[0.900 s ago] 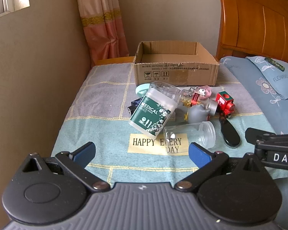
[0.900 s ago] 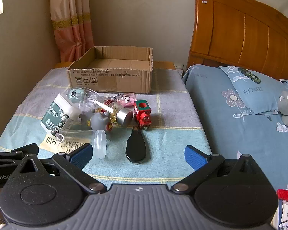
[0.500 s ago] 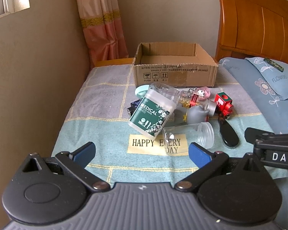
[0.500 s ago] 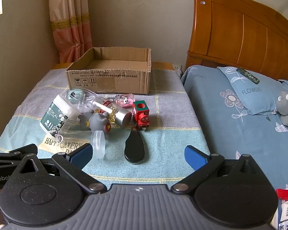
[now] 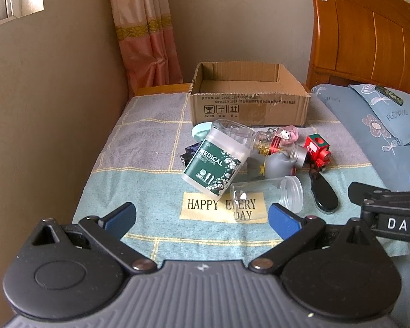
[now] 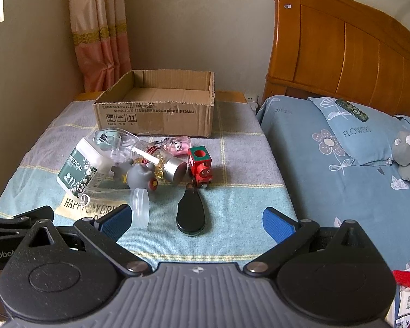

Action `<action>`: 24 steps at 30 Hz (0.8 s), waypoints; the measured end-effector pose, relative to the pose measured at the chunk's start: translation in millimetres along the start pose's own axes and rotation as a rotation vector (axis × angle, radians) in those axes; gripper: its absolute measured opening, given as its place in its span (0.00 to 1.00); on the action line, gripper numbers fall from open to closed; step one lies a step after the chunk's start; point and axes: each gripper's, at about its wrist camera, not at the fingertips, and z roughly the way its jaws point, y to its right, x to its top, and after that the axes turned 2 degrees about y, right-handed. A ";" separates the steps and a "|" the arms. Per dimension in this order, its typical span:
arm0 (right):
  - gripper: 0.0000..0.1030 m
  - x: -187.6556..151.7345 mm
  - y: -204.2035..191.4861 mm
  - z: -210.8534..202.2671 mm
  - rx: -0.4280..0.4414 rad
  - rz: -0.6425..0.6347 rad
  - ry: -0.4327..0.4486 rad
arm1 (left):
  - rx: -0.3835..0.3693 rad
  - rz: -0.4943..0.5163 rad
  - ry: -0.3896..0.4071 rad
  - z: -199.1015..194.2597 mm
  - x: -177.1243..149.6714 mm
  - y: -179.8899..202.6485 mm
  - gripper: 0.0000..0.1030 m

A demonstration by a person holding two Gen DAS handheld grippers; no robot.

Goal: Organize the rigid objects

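A pile of small objects lies on a checked cloth: a green "MEDICAL" cotton-swab tub point(image 5: 215, 164) point(image 6: 78, 170), a clear jar on its side point(image 5: 268, 194) point(image 6: 117, 201), a grey toy figure point(image 6: 140, 176), a red toy train point(image 6: 201, 165) point(image 5: 318, 151), a black oval paddle point(image 6: 191, 214) point(image 5: 324, 195) and a pink charm point(image 6: 177, 145). An empty cardboard box point(image 5: 248, 98) point(image 6: 157, 104) stands behind them. My left gripper point(image 5: 202, 217) is open and empty in front of the pile. My right gripper point(image 6: 196, 221) is open and empty, just short of the paddle.
A bed with blue flowered sheet and pillow point(image 6: 352, 134), wooden headboard point(image 6: 341, 52) and a grey plush toy point(image 6: 408, 155) lies to the right. A wall and a pink curtain point(image 5: 145, 32) bound the left and back.
Both grippers have drawn slightly back and up from the pile, so the objects sit a little farther off. Nothing on the cloth has moved.
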 end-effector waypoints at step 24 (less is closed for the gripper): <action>1.00 0.4 7.5 -0.6 0.002 0.010 0.014 | -0.005 -0.011 0.001 -2.2 0.7 3.5 0.99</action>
